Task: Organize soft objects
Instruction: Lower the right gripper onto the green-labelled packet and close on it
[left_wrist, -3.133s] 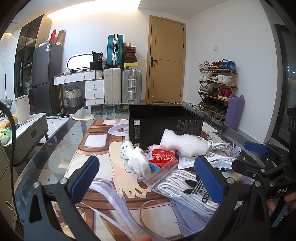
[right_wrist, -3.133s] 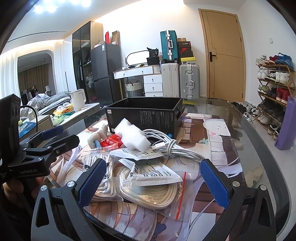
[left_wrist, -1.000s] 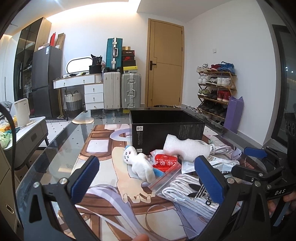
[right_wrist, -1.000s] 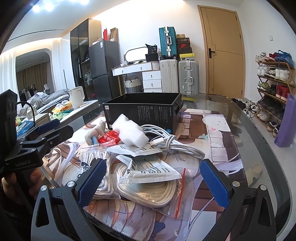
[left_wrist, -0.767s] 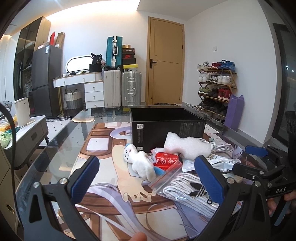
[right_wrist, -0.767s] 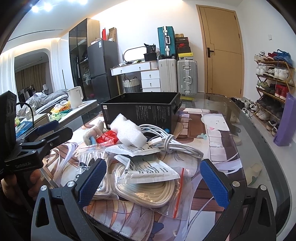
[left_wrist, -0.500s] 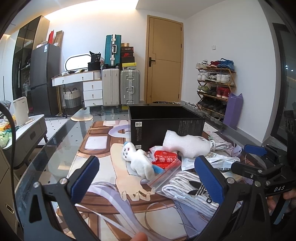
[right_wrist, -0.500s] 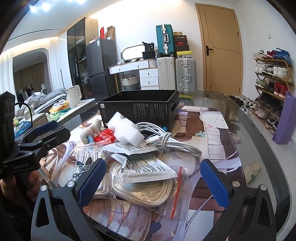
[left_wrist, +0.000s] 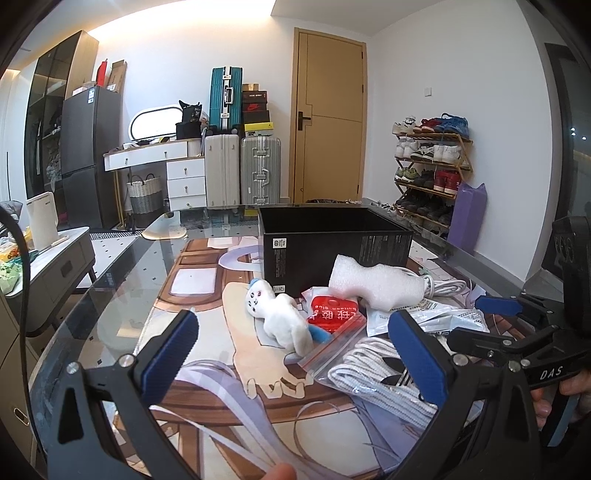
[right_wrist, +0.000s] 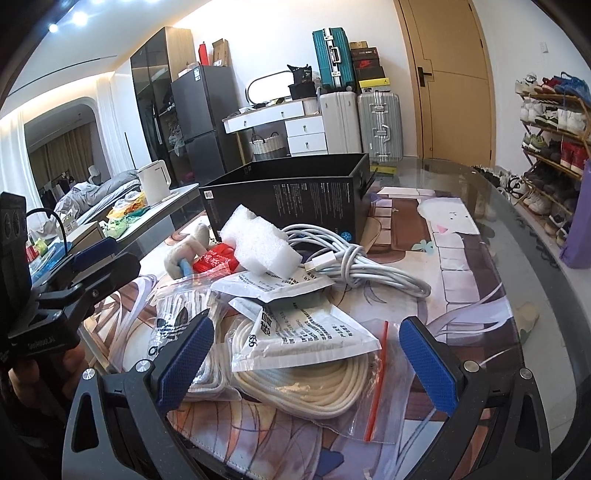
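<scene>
Plush toy lies flat, head toward black box.

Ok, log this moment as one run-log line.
left tool: open, empty | right tool: open, empty, over bagged cream rope | white plush toy: on mat | open black cardboard box: nothing visible inside
</scene>
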